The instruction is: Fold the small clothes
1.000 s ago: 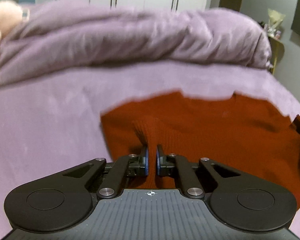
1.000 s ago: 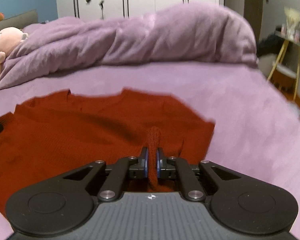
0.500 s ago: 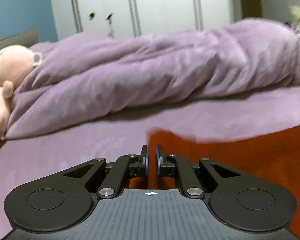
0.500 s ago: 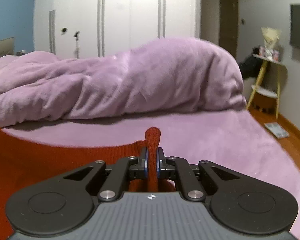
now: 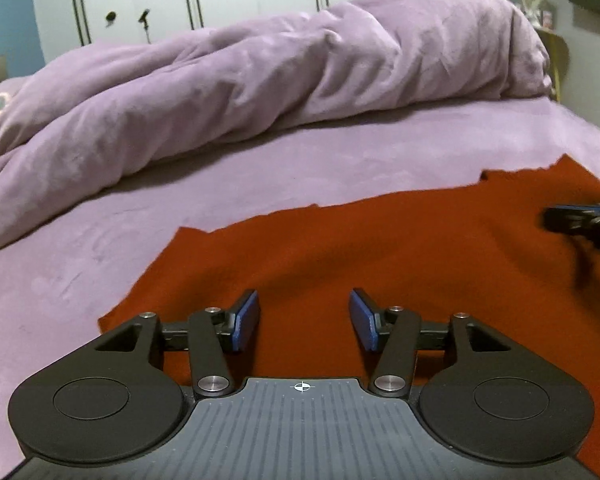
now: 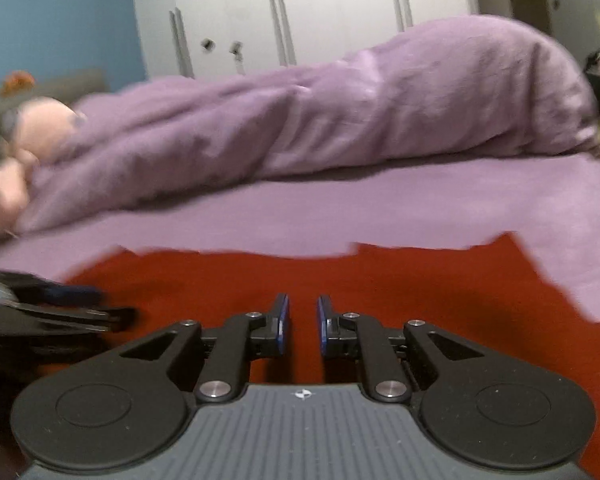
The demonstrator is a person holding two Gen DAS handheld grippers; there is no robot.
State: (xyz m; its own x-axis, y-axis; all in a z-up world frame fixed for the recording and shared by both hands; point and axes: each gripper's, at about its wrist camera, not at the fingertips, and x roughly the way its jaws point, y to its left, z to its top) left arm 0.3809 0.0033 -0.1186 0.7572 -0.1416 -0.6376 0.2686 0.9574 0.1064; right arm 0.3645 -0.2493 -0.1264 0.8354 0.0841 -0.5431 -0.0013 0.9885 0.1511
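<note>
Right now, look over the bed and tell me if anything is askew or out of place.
Nothing is spilled or damaged. The red garment lies flat on the purple bedsheet, but its far edge runs ragged and uneven rather than straight. The duvet is bunched in a heap behind it.
</note>
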